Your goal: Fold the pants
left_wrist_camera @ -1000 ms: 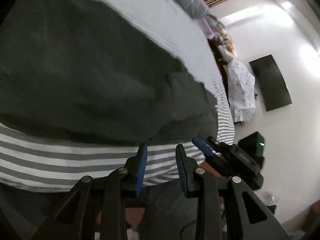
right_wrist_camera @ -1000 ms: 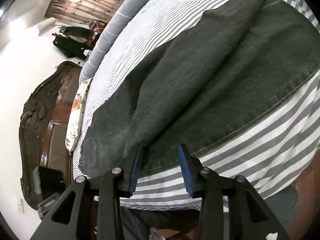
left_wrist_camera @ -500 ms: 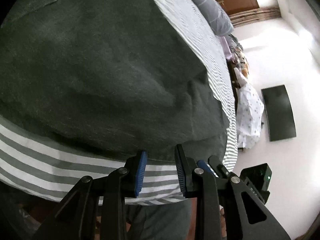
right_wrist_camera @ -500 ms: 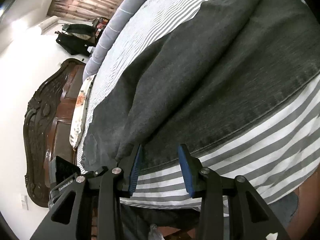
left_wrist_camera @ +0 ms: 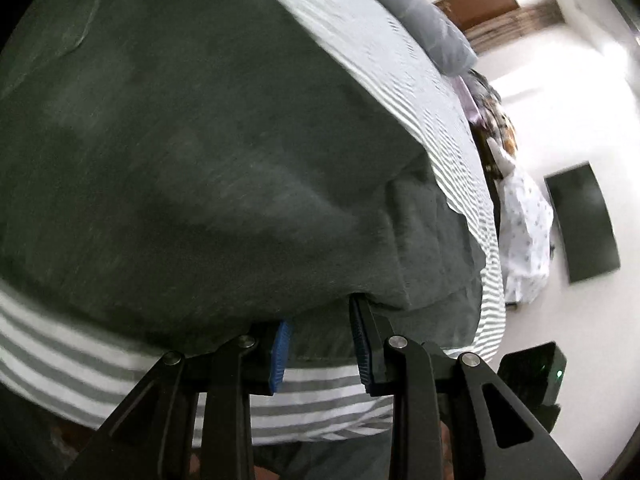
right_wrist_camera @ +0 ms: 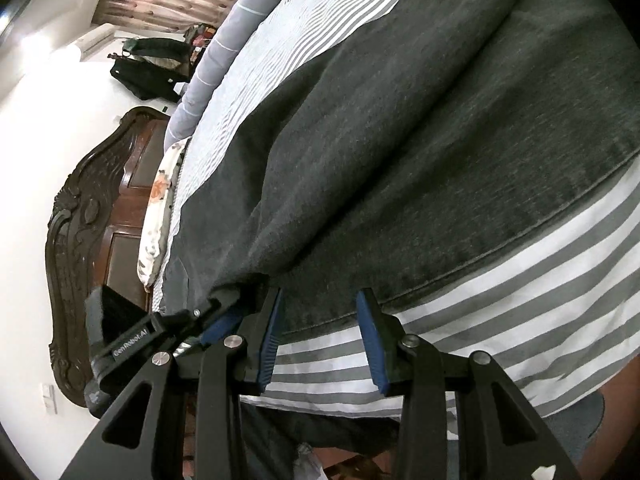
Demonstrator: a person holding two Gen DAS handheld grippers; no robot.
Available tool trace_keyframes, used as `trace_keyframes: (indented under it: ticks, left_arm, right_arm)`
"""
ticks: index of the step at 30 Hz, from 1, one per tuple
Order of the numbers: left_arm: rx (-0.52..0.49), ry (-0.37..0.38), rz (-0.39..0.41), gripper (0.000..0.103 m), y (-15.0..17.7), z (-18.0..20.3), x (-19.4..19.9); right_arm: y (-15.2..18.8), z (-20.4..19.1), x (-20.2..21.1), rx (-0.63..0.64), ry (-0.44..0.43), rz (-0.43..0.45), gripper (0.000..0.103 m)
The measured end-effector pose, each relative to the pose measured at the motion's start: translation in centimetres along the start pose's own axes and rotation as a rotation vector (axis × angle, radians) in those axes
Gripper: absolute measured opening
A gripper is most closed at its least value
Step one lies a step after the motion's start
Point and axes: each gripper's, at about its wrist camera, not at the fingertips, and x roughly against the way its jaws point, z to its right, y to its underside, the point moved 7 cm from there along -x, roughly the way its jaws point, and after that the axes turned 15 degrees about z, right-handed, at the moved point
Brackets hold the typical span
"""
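Note:
Dark grey pants (left_wrist_camera: 192,168) lie spread on a grey-and-white striped bed sheet (left_wrist_camera: 120,376). My left gripper (left_wrist_camera: 320,340) is open, its blue-padded fingers pushed under the folded near edge of the pants. In the right wrist view the pants (right_wrist_camera: 420,152) lie folded lengthwise, with a stitched hem near the bed edge. My right gripper (right_wrist_camera: 318,336) is open at that hem, fingers on either side of it. The left gripper (right_wrist_camera: 208,320) shows at the left there, its tips at the pants' corner.
The striped sheet (right_wrist_camera: 500,308) ends at the bed edge close to me. A grey bolster (right_wrist_camera: 224,40) lies far across the bed. A dark carved headboard (right_wrist_camera: 88,220) stands at the left. A wall-mounted dark screen (left_wrist_camera: 580,220) and hanging clothes (left_wrist_camera: 524,232) are at the right.
Both grippers have moved forward to the near edge of the pants. The left fingers now reach under the fabric fold. The left gripper has come into the right wrist view.

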Motion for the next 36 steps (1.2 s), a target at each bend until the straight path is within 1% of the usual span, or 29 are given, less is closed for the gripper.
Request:
trace_keyframes:
  ticks: [3,5,6,7,9,10,15,16,19,22,25,26,27,28,30,32,34,36]
  left_arm:
    - [0.065,0.043,0.008,0.028,0.0,-0.2,0.1]
    - [0.078,0.022,0.022,0.028,0.0,-1.0,0.2]
    - [0.085,0.032,0.015,0.023,0.1,-1.1,0.2]
    - [0.086,0.046,0.012,0.009,0.2,-1.1,0.2]
    - [0.049,0.047,0.025,0.002,0.2,-0.6,0.5]
    - [0.021,0.044,0.035,0.002,0.1,-0.3,0.7]
    - [-0.031,0.072,0.061,0.001,-0.4,0.5,1.9]
    - [-0.062,0.074,0.064,0.001,-0.4,0.7,2.0]
    - [-0.122,0.071,0.049,0.001,0.0,0.8,2.0]
    - [-0.164,0.047,0.027,0.003,0.4,0.4,1.5]
    - [-0.212,0.022,0.022,0.004,0.8,0.3,1.2]
    - [-0.217,0.029,0.016,0.005,0.9,0.3,1.1]
    - [-0.212,0.037,0.011,0.010,1.0,0.3,1.2]
    - [-0.180,0.060,0.007,0.014,1.1,0.2,1.2]
    - [-0.110,0.090,0.025,0.038,1.0,-0.3,1.5]
    - [-0.053,0.101,0.062,0.047,0.8,-1.0,1.7]
    - [-0.015,0.113,0.077,0.047,0.7,-1.3,1.6]
    - [-0.006,0.105,0.085,0.047,0.5,-1.5,1.3]
  right_arm:
    - [0.0,0.1,0.0,0.001,0.005,-0.001,0.037]
    - [0.1,0.1,-0.1,0.003,0.007,-0.004,0.037]
    - [0.1,0.1,-0.2,0.005,0.010,-0.005,0.037]
    - [0.2,0.1,-0.4,0.004,0.015,-0.007,0.037]
    - [0.4,-0.1,-0.5,0.001,0.011,-0.007,0.037]
    - [0.4,-0.2,-0.6,0.004,0.012,-0.008,0.037]
    - [0.7,-0.6,-1.1,0.012,0.000,-0.011,0.037]
    - [0.8,-0.6,-1.2,0.011,-0.002,-0.014,0.037]
    - [1.1,-0.5,-1.6,0.006,-0.002,-0.025,0.037]
    - [1.2,-0.6,-1.8,0.009,0.000,-0.032,0.037]
    - [1.2,-0.7,-1.9,0.007,0.001,-0.035,0.037]
    - [1.2,-0.7,-2.0,0.008,0.000,-0.036,0.037]
    - [1.3,-0.6,-2.0,0.008,0.004,-0.036,0.037]
    - [1.2,-0.5,-2.0,0.005,0.006,-0.039,0.037]
    - [1.3,-0.4,-2.1,0.000,0.007,-0.043,0.037]
    - [1.5,-0.3,-2.2,0.000,0.014,-0.049,0.037]
    - [1.6,-0.3,-2.3,0.004,0.015,-0.054,0.037]
    - [1.5,-0.3,-2.5,0.008,0.017,-0.058,0.037]
